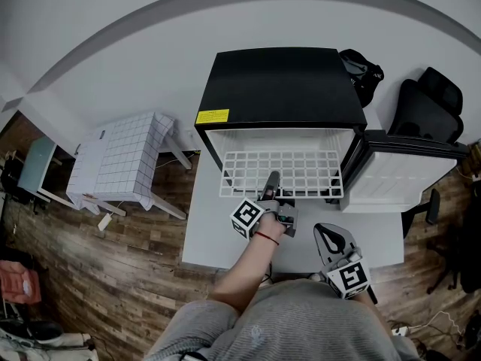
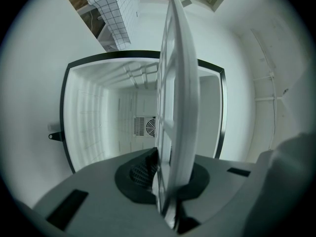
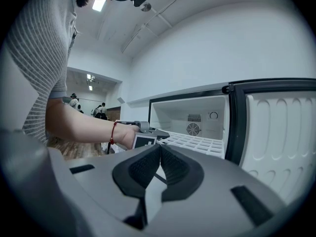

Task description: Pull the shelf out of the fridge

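Observation:
A black mini fridge [image 1: 278, 81] stands open, its white inside [image 2: 98, 117] bare with a fan grille at the back. The white wire shelf [image 1: 282, 173] sticks partly out of its front. My left gripper [image 1: 270, 180] is shut on the shelf's front edge. In the left gripper view the shelf [image 2: 180, 93] runs edge-on between the jaws of the left gripper [image 2: 168, 177]. My right gripper [image 1: 328, 235] hangs back near the person's body, shut with nothing in it. In the right gripper view the pads of the right gripper [image 3: 159, 149] meet, with the shelf [image 3: 195, 142] ahead.
The fridge door [image 1: 406, 175] swings open to the right, also close at the right as the door [image 3: 276, 137]. A checked-cloth table [image 1: 124, 160] stands left. A black chair [image 1: 428, 100] and a black bag [image 1: 362, 70] sit behind. The fridge rests on a white platform [image 1: 218, 239].

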`<state>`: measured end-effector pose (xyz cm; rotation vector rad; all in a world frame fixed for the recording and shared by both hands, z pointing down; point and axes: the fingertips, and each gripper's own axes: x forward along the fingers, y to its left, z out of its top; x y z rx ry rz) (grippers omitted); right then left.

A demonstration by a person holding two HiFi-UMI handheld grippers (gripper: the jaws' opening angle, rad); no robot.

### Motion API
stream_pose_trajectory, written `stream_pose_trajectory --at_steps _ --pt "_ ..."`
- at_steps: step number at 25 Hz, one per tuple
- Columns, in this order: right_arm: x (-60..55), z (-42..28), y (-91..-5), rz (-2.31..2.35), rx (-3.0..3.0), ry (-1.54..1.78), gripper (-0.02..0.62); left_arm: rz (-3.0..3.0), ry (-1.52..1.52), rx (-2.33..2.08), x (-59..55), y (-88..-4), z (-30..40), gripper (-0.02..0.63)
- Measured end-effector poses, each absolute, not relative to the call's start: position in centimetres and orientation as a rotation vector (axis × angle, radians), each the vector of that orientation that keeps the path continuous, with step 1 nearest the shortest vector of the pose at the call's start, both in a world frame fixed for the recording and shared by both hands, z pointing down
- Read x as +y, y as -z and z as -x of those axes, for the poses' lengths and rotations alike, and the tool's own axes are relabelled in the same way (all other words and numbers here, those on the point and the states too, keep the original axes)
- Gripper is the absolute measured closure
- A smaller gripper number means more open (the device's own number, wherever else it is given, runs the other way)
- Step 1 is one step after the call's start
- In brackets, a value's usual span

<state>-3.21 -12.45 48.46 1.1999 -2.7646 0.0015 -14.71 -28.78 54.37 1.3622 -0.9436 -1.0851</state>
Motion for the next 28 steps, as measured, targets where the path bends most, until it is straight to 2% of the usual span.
stream_pose_trajectory --at_steps 28 --pt "-12.6 3.2 -48.1 -1.194 -2.769 0.004 0.581 -1.361 1.091 -0.950 -27.5 -54.2 14.8 0.571"
